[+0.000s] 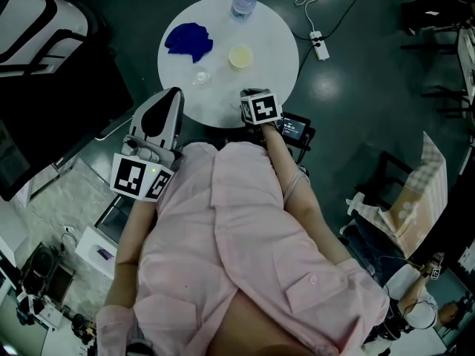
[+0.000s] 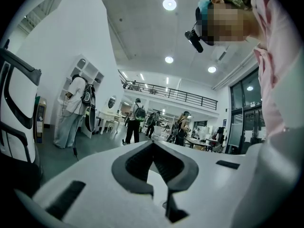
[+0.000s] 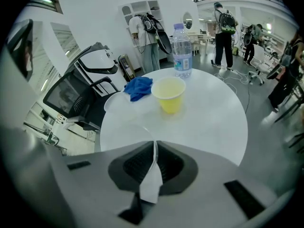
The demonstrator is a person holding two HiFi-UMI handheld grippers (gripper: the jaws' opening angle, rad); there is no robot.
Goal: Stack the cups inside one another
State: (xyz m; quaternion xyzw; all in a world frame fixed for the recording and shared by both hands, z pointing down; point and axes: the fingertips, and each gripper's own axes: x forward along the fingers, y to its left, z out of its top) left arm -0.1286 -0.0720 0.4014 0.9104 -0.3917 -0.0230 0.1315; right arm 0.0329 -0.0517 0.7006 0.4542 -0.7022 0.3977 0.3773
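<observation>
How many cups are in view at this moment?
3. A yellow cup stands on the table. A clear cup stands near the blue cloth. A second clear cup, faint, is pinched by its wall in the right gripper. None seems hidden.

Round white table [image 1: 271, 47] on a dark floor. A water bottle [image 1: 243, 0] stands upright at the far edge. A crumpled blue cloth [image 1: 188, 38] lies on the left. A yellow cup [image 1: 240, 56] sits upright right of it, apart. A clear cup [image 1: 201, 78] stands nearer, between the two. At the near edge is a second clear cup [image 3: 130, 134]; whether it rests on the table can't be told.
</observation>
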